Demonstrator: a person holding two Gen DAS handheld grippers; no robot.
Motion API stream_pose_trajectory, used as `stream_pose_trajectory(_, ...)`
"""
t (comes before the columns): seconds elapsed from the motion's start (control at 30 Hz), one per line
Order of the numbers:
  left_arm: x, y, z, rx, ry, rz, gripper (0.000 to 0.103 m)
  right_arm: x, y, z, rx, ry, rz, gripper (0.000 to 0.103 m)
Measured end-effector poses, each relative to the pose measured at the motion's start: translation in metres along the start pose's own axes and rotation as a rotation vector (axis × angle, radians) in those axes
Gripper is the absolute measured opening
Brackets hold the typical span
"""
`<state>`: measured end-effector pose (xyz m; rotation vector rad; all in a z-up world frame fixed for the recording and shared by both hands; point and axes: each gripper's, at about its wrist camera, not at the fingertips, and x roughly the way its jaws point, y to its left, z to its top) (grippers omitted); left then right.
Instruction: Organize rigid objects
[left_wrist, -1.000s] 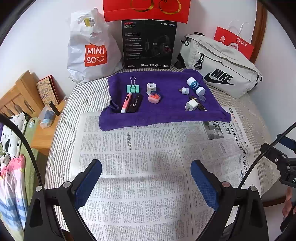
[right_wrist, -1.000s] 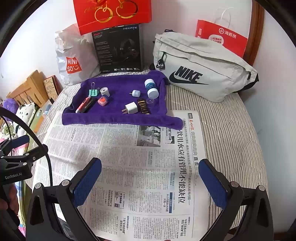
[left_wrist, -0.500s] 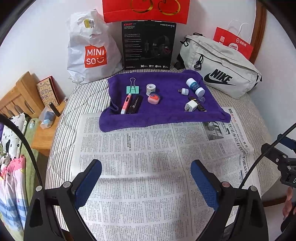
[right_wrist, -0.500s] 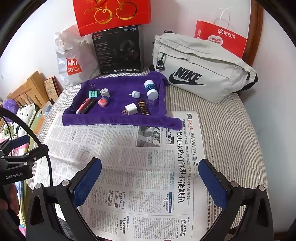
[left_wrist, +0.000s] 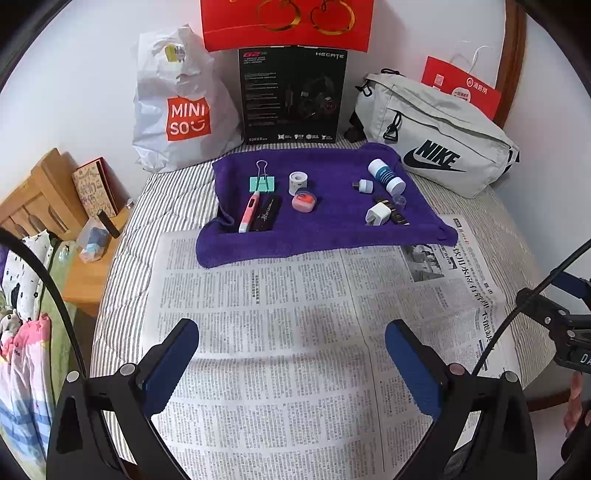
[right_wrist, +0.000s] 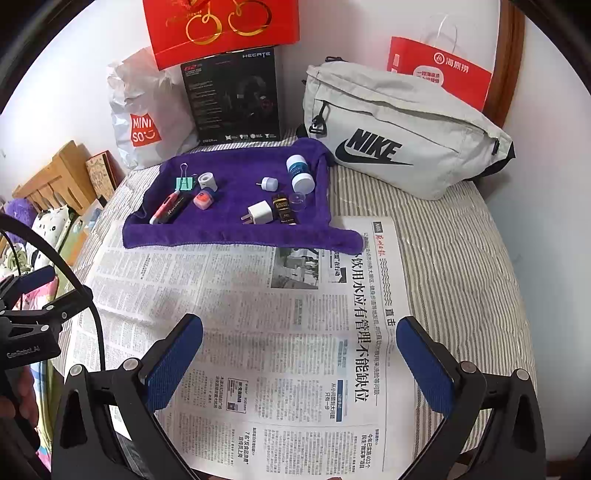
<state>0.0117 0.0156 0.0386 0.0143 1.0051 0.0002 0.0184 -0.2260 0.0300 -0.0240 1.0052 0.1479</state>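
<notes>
Small items: a binder clip (left_wrist: 263, 183), a pink pen (left_wrist: 248, 213), a black case (left_wrist: 265, 218), a tape roll (left_wrist: 298, 181), an orange box (left_wrist: 305, 201), a plug adapter (left_wrist: 377, 215), a white-and-blue bottle (left_wrist: 386, 175), a little white cap piece (left_wrist: 364, 184), a clear lid (left_wrist: 399, 201) and a dark bar (left_wrist: 393, 214) all lie on the purple towel (left_wrist: 332, 236) toward the far edge of the bed (right_wrist: 461, 258).
Grouping: clip, pen, case, tape and box sit on the towel's left half; adapter, bottle, cap, lid and bar on its right half, with a bare strip between.
Newspaper (left_wrist: 277, 332): spread over the near part of the bed, its far edge tucked under the towel; nothing rests on it.
Left claw (left_wrist: 291, 354): wide, holding nothing, hanging above the newspaper.
Right claw (right_wrist: 299, 350): wide, holding nothing, also above the newspaper, well short of the towel.
Stage: the layout fits either items laid out waiting to be sorted or a finished sort on the towel; these views cannot settle which.
Handling, as a judgement: the pen and case touch, and the adapter and bar touch, so any grasp there should come from the free side; the bottle lies on its side and may roll; the clear lid is easy to miss.
</notes>
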Motion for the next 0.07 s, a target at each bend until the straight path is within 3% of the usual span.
stream_pose_trajectory(0.07, 0.0002, -0.0007, 0.0016, 0.003, -0.001, -0.002, 0.102, 0.0017, 0.0005, 0.0, -0.001, 0.002, 0.0, 0.103)
